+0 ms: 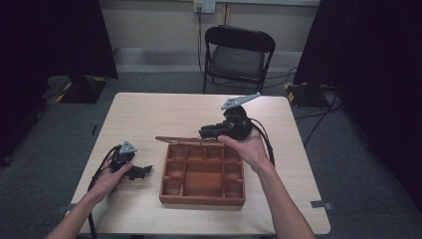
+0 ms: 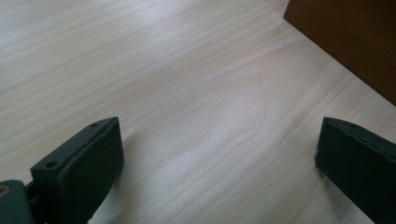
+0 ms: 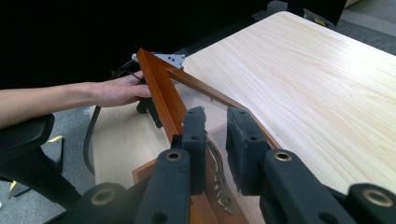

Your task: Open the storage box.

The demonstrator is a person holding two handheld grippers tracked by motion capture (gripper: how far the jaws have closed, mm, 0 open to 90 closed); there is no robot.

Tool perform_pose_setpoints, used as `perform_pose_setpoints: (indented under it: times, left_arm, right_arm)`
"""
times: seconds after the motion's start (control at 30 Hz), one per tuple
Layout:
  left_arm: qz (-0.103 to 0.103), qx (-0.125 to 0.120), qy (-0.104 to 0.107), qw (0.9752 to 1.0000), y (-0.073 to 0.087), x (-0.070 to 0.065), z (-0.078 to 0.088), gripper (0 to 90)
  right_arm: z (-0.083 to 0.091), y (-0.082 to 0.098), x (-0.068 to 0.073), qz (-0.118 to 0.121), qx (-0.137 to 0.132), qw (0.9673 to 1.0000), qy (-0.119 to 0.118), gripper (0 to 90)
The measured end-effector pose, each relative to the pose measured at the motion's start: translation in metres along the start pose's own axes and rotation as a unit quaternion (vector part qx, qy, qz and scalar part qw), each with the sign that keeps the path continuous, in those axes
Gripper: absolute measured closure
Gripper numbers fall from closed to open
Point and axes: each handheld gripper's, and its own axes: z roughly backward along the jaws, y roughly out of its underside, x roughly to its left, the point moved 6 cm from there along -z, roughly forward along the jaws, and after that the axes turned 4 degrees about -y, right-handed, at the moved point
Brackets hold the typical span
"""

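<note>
A brown wooden box [image 1: 201, 199] with several compartments sits on the table, right of centre. Its glass-paned lid [image 1: 179, 140] stands raised along the box's far side. My right gripper [image 1: 203, 133] is at the lid's free edge. In the right gripper view the lid's wooden frame [image 3: 161, 95] runs in between the near-closed jaws, and the right gripper [image 3: 215, 140] is shut on it. My left gripper [image 1: 144, 172] rests low on the table left of the box. In its own view the left gripper [image 2: 219, 158] is open over bare wood, with the box's wall [image 2: 355, 37] at the upper right.
The light wooden table [image 1: 164, 114] has free surface behind and left of the box. A black folding chair [image 1: 238, 55] stands beyond the far edge. Cables lie on the grey floor at the right, and dark curtains hang on both sides.
</note>
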Motion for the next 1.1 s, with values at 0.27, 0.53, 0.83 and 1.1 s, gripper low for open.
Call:
perform_pose_setpoints:
  times: [0.27,0.53,0.83,1.1]
  left_arm:
    - [0.0,0.0,0.0,1.0,0.0,0.0,0.0,0.6]
    - [0.0,0.0,0.0,1.0,0.0,0.0,0.0,0.6]
    - [0.0,0.0,0.0,1.0,0.0,0.0,0.0,0.6]
    - [0.001,-0.001,0.0,1.0,-0.0001,-0.0001,0.0,0.6]
  right_arm:
    - [0.0,0.0,-0.0001,-0.001,0.0,1.0,0.0,77.8]
    - [0.0,0.0001,-0.0002,-0.001,-0.001,1.0,0.001,77.5]
    - [0.0,0.0001,-0.0001,0.001,0.0,1.0,0.003,76.7]
    - [-0.0001,0.0004,-0.0002,0.002,0.0,1.0,0.003,76.6]
